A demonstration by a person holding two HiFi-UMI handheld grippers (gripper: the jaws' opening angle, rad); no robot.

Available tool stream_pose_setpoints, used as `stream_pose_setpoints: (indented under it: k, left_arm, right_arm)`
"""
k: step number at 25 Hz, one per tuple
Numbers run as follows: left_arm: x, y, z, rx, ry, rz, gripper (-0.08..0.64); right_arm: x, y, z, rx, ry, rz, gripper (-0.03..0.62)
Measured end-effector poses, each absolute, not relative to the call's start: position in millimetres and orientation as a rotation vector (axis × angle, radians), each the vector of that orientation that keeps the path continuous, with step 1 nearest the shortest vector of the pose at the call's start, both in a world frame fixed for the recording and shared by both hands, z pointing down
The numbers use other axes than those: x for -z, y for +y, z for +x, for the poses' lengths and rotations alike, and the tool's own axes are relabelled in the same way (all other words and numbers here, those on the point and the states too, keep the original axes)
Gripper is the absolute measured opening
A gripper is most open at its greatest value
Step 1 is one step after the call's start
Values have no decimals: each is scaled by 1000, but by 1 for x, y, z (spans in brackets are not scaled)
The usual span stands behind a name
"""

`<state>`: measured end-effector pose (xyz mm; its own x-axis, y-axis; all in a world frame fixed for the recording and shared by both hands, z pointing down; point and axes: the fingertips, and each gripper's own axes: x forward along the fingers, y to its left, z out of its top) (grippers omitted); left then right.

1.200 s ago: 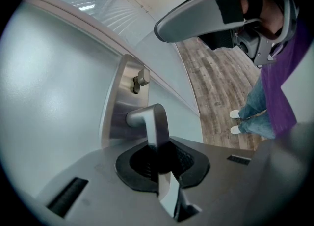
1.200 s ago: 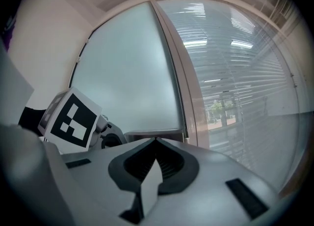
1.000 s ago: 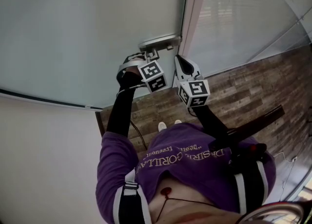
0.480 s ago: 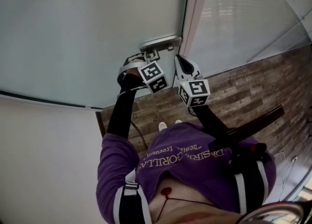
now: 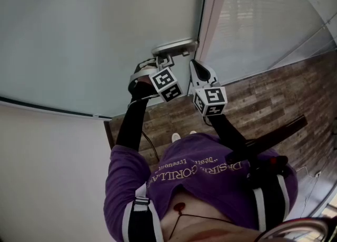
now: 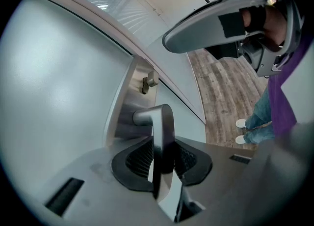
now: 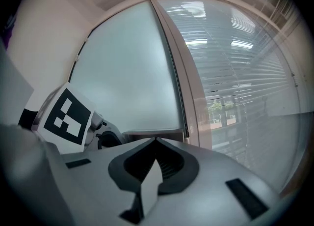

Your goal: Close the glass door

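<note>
Left gripper (image 6: 164,157) jaws opening, door handle (image 6: 160,120) between them

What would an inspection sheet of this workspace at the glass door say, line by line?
Surface: wood-plank floor.
Job's things: frosted glass door, its edge along the frame; lever handle on a metal plate, small lock knob beside it.
Clutter: nothing seen.
Grippers: left gripper jaws opening, the lever handle between them; right gripper shut, empty, near the door's edge.
Cables: one thin dark cable on the floor by the person's shoes.
Surroundings: glass panel with blinds beyond the frame; pale wall.
</note>
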<state>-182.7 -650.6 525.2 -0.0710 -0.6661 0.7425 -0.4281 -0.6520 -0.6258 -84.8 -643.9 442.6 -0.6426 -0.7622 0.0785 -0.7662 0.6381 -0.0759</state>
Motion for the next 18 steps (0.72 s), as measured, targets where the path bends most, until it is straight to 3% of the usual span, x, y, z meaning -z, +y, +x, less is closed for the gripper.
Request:
stream_pose_setpoints:
  k: [18]
  left_arm:
    - [-524,-656,-186,1753,1233,-2072,95]
  right_arm:
    - [-442,-640,-83,-152,-2807,1316,-3]
